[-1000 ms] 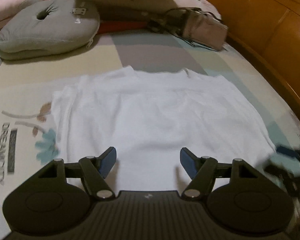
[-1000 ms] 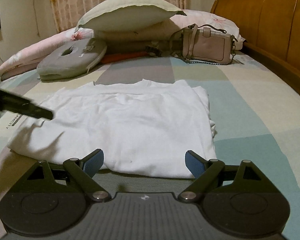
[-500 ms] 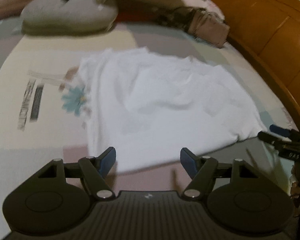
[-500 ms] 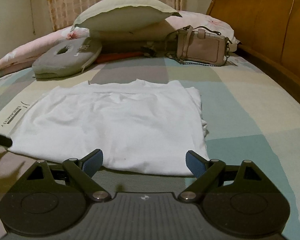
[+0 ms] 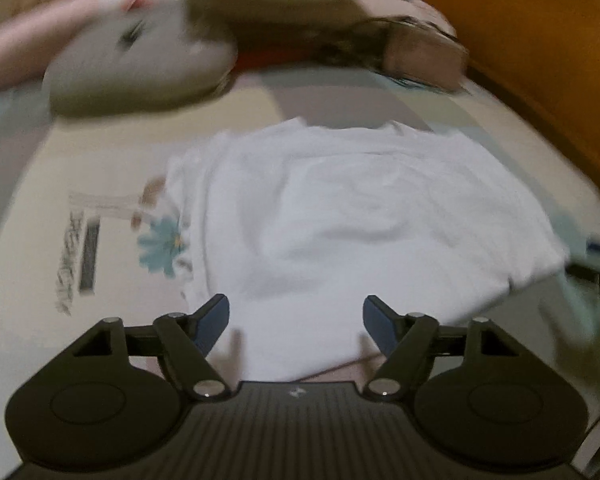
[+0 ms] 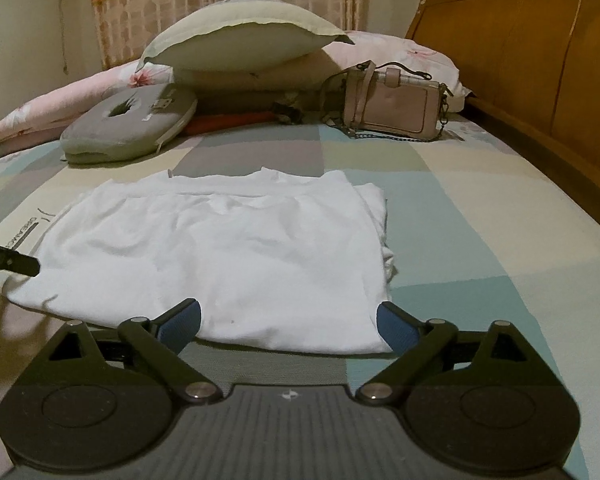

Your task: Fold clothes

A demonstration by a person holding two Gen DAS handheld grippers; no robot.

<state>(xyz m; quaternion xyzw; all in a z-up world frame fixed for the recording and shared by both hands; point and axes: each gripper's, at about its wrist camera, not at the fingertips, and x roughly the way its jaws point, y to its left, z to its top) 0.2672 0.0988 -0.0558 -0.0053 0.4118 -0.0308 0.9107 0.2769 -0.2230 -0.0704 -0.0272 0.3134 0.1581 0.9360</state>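
A white garment (image 6: 220, 248) lies folded into a rough rectangle on the checked bed sheet (image 6: 480, 220). My right gripper (image 6: 288, 320) is open at the garment's near edge, with nothing between its blue pads. In the blurred left wrist view the same white garment (image 5: 340, 216) fills the middle, and my left gripper (image 5: 296, 320) hovers over its near left corner. The left jaws are opening and hold nothing. One dark finger of the left gripper (image 6: 8, 262) shows at the left edge of the right wrist view.
A grey ring cushion (image 6: 128, 124), stacked pillows (image 6: 240, 40) and a pink handbag (image 6: 396, 104) lie at the far end of the bed. The wooden headboard (image 6: 540, 60) runs along the right. Printed lettering and a flower (image 5: 160, 244) mark the sheet left of the garment.
The left gripper swung sideways and rolled, so the garment shifted in its view, and its jaws spread a little wider. The right gripper stayed nearly still.
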